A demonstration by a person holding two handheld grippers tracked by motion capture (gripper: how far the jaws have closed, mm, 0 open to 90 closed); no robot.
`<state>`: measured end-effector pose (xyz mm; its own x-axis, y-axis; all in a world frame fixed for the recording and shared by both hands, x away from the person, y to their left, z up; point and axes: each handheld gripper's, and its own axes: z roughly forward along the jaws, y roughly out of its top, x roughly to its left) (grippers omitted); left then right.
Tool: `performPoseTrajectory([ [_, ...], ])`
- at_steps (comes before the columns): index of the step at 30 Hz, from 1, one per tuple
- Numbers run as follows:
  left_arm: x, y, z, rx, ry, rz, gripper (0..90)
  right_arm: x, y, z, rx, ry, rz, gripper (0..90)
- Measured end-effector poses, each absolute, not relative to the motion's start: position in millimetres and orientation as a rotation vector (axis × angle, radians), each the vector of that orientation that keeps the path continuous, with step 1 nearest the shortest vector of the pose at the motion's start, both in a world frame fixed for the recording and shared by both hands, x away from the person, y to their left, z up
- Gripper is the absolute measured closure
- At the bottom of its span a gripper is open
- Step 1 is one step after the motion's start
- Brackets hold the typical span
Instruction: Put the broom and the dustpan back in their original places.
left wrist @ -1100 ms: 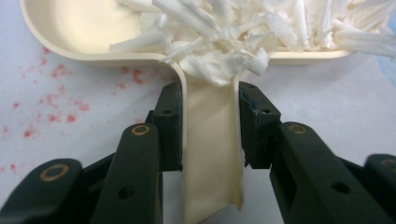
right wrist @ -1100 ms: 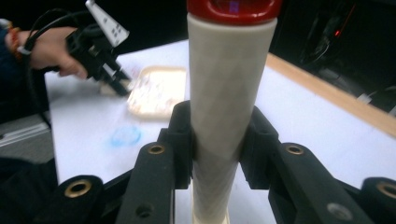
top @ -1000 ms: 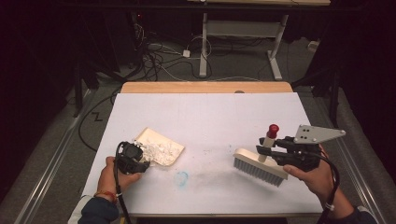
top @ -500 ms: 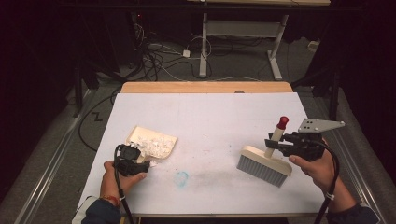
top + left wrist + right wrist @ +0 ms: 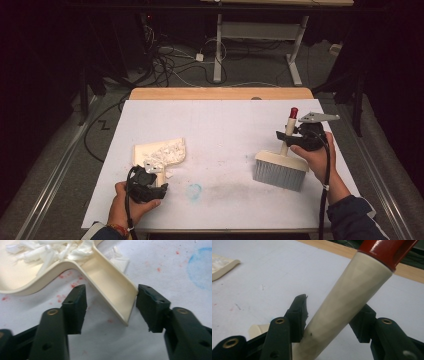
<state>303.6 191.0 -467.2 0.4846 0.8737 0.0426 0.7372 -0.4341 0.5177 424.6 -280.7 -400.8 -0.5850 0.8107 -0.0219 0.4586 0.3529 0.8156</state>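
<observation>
Here, high view: my left gripper [image 5: 150, 176] sits at the near-left of the white table sheet [image 5: 225, 125], at the handle of the cream plastic dustpan [image 5: 159, 151] holding white paper scraps [image 5: 167, 149]; my right gripper [image 5: 295, 134] holds the cream brush with a red-tipped handle and grey bristles [image 5: 280, 167], bristles on the sheet at the right.
Left gripper view: my jaws stand wide apart on either side of the dustpan's handle [image 5: 112, 293], the right pad touching its edge, the left apart; a blue ring mark [image 5: 200, 267] lies beside.
Right gripper view: my jaws are clamped on the brush's handle [image 5: 347, 300], which tilts up to the right.
</observation>
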Motion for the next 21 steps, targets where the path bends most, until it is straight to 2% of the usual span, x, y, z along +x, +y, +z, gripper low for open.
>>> performPoseTrajectory([
  [5,305,196,-468,2.283,1.307,0.446,34.9,437,-276,-407,1.127,2.186,1.077,51.2],
  [9,307,197,-468,2.28,1.318,0.5,35.5,446,-271,-412,1.142,2.149,1.029,49.1],
  [17,305,200,-465,2.277,1.297,0.518,35.4,459,-262,-409,1.109,2.124,1.014,44.6],
  [21,303,195,-462,2.268,1.248,0.539,30.5,470,-253,-409,1.102,2.121,0.979,43.3],
])
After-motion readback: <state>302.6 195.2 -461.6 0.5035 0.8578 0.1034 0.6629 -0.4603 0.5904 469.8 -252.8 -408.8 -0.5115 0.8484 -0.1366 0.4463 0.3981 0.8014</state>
